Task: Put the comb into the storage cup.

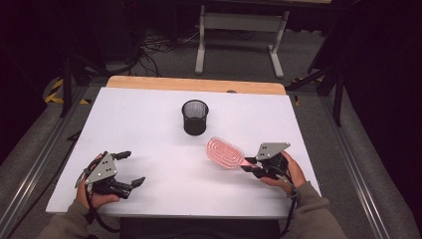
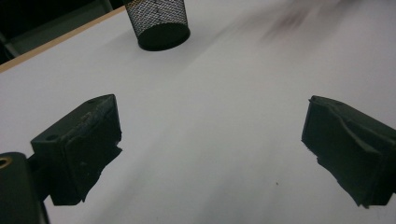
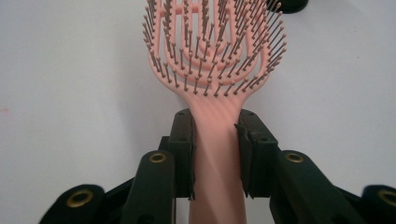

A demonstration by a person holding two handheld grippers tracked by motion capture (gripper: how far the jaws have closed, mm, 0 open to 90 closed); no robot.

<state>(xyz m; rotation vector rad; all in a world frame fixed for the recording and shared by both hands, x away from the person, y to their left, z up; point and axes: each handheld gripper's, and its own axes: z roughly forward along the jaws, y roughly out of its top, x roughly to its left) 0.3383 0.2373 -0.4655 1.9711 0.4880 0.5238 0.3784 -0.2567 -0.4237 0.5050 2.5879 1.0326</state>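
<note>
A person sits at a white desk (image 1: 164, 149) with a wooden strip along its far edge. Each hand holds a set of black tongs.

The right tongs (image 1: 250, 164) are clenched on a pink plastic hairbrush with lots of little bristles (image 1: 225, 152). In the right gripper view the right tongs (image 3: 215, 154) squeeze the smooth pink handle from both sides, just below the brush head. The hairbrush (image 3: 215, 60) points straight away from the tongs, and its bristles face the camera. In the high view the brush head is held over the desk, right of the middle, and it sticks out to the left and a bit away from the person. Whether the head rests on the desk or hangs just above it is hard to tell.

The left tongs (image 1: 131, 168) are released, with the two black tips far apart and nothing between them. They sit low over the near left part of the desk. In the left gripper view the left tongs (image 2: 210, 154) show bare white desk between the tips.

A round black wire-mesh cup (image 1: 194, 117) stands upright near the middle of the desk, towards the far side. It is near the brush head but apart from it. In the left gripper view the cup (image 2: 159, 23) is at the top.
</note>
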